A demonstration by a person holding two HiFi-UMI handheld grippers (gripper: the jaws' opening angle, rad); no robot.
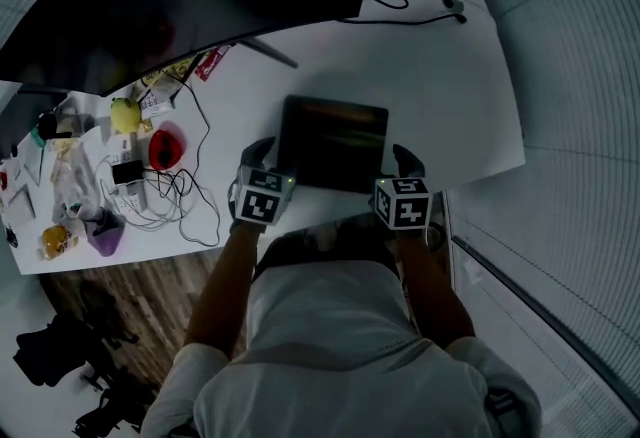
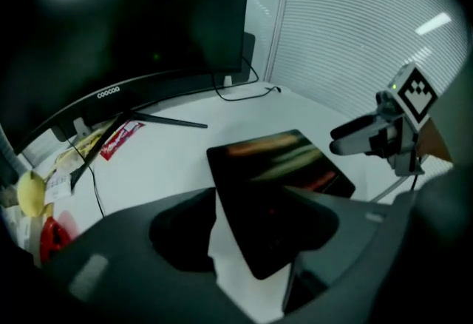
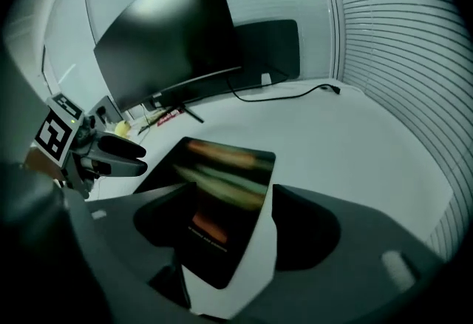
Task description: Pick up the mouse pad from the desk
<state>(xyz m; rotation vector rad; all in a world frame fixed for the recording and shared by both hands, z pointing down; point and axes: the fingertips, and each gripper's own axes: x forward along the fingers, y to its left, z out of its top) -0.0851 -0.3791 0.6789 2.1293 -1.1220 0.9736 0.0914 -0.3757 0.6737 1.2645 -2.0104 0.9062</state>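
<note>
One dark mouse pad (image 1: pixel 333 141) lies flat by the near edge of the desk (image 1: pixel 430 76), its print blurred. My left gripper (image 1: pixel 260 154) and right gripper (image 1: pixel 405 162) sit at its near corners, jaws wide, a corner between each pair, unpinched. Far-left clutter (image 1: pixel 110 176) is murky.

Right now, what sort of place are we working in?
Probably an office workstation: a white desk with a large curved monitor, a mouse pad and tangled cables, beside slatted blinds.
</note>
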